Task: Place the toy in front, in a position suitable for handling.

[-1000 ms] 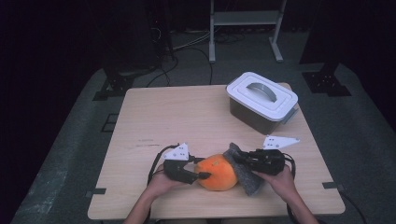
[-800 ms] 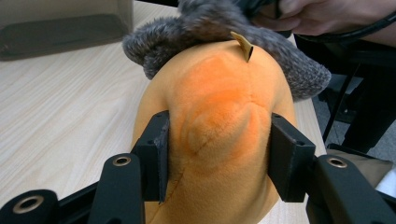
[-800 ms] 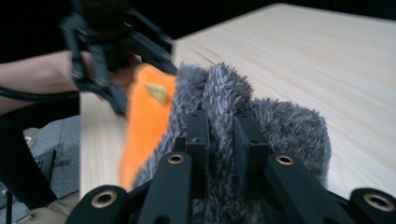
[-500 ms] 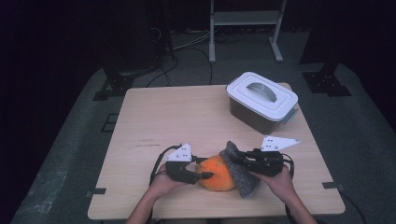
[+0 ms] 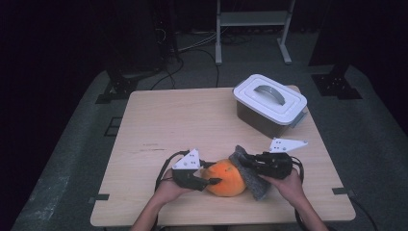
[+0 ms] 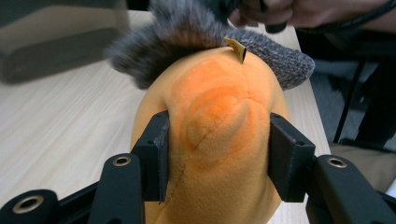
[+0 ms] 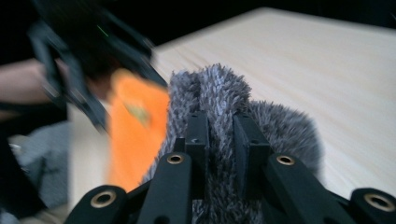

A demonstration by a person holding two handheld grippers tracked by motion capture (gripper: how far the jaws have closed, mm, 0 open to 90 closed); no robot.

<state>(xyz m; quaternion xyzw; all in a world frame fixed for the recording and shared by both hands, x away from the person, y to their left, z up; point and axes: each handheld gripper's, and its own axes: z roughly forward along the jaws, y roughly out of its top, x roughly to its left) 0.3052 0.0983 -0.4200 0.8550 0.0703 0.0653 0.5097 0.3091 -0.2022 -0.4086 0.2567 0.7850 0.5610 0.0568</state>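
An orange plush toy lies near the table's front edge. My left gripper comes in from its left and is shut on it. In the left gripper view both pads press into the soft orange plush toy. A grey fuzzy cloth drapes over the toy's right side. My right gripper is shut on a fold of that cloth. In the right gripper view the jaws pinch the grey fuzzy cloth, with the orange plush toy blurred behind it.
A grey box with a white handled lid stands at the back right of the wooden table. A metal rack's legs stand on the floor beyond the table. Both hands rest close to the front edge.
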